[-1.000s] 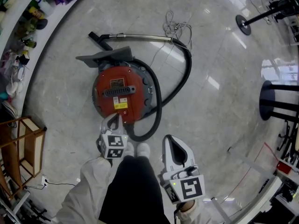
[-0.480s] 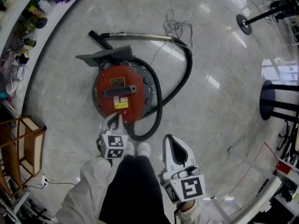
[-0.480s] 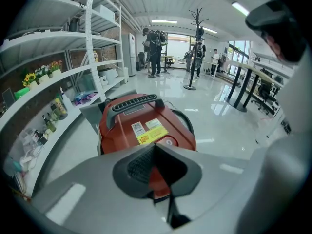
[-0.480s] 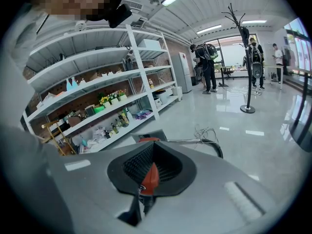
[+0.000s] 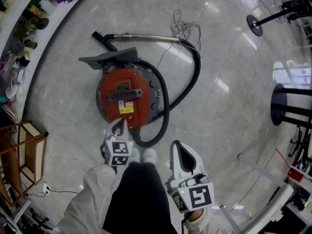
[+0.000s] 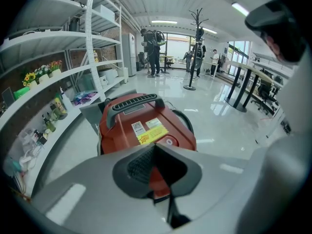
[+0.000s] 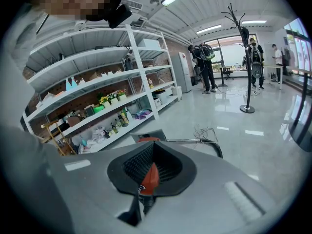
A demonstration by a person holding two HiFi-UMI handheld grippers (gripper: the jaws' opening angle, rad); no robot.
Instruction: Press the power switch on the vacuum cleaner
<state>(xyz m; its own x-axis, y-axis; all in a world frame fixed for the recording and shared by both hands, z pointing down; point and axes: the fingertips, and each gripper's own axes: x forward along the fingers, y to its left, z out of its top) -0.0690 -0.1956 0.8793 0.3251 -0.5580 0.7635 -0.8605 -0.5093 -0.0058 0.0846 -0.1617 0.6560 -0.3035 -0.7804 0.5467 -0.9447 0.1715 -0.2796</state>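
Just behind the vacuum cleaner, the left gripper aims at its near rim, jaws closed together and holding nothing, likely to form a blunt tip for pressing the round button, probably the switch. The right gripper, likewise closed and empty, waits farther back. Shelves left of the vacuum cleaner hold bottles.

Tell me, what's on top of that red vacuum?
On the vacuum you can see a black handle, a white label and a yellow sticker. The left tool covers its near edge, so anything there is hidden.
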